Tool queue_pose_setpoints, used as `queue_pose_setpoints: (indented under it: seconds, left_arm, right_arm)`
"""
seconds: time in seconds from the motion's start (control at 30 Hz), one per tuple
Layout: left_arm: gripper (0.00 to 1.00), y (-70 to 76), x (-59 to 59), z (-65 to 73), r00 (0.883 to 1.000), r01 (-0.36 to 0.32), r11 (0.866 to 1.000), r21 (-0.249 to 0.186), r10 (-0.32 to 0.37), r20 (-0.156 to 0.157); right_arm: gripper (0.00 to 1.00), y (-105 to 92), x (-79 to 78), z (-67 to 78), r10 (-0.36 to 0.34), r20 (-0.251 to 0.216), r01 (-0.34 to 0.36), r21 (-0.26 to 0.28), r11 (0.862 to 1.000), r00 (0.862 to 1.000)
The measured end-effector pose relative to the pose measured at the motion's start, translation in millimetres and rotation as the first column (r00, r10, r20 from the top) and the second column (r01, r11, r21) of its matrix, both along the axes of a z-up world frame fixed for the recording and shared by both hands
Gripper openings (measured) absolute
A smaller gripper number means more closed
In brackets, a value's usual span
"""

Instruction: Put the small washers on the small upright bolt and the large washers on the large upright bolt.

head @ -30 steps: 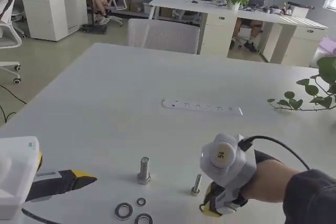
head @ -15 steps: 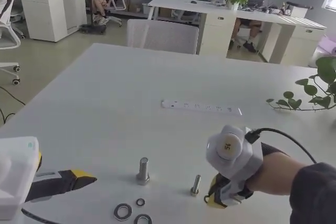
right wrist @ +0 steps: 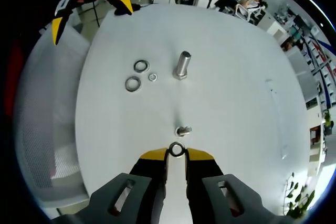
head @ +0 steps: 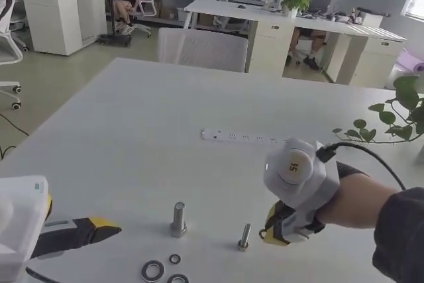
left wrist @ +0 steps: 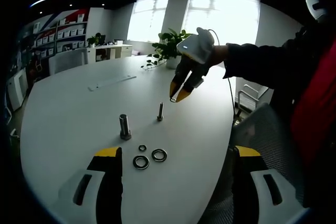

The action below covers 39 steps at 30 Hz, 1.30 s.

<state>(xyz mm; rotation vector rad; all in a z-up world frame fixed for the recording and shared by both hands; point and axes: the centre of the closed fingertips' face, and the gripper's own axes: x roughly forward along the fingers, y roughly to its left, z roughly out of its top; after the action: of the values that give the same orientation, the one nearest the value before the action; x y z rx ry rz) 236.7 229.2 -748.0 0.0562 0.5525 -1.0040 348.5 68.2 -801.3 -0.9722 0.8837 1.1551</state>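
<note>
so progress check: nothing's on a bolt yet as far as I can see. The large bolt [head: 177,220] stands bare, and the small bolt [head: 244,236] just right of it looks bare too.

Three washers lie loose on the surface [head: 199,97] on the near side of the large bolt. There's a large washer [right wrist: 140,66], a second large washer [right wrist: 133,83], and a small washer [right wrist: 153,77] between them and the bolt.

The right gripper [right wrist: 177,156] has its fingers pinched nearly closed on a fourth washer [right wrist: 177,149]. It's up in the air to the right of the large bolt, out past the small one. My guess is it's a small washer, but I can't swear to the size.

The left gripper [left wrist: 176,151] sits low to the left of the large bolt, fingers spread wide with nothing in them.

So four washers are left to go. Room-wise it's easy. The power strip [head: 252,138] is well beyond the large bolt, the plant [head: 397,117] is way off to its right, and it's bare surface all round. The one catch is that the loose washers sit between the large bolt and the near edge, so a sloppy sweep could knock one off
</note>
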Motion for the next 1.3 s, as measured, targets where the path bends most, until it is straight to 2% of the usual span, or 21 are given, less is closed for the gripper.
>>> queue_pose_setpoints:
  seconds: [0.23, 0.53, 1.3]
  left_arm:
    - [0.86, 2.3, 0.7, 1.0, 1.0, -0.003, 1.0, 0.0, 0.003, 0.004]
    - [0.86, 4.2, 0.2, 0.5, 1.0, -0.01, 1.0, 0.001, 0.01, 0.004]
    - [0.86, 10.6, -0.9, -4.3, 0.999, -0.033, 0.999, 0.007, 0.033, -0.011]
  right_arm:
    - [0.13, 9.8, 5.8, 10.2, 0.019, 0.024, -0.019, 0.006, 1.0, 1.0]
    - [0.13, 16.6, 12.4, 13.3, 0.038, 0.038, -0.038, 0.004, 0.999, 0.999]
    - [0.13, 23.0, 19.6, -10.4, 0.044, -0.007, -0.044, -0.009, 0.999, 0.999]
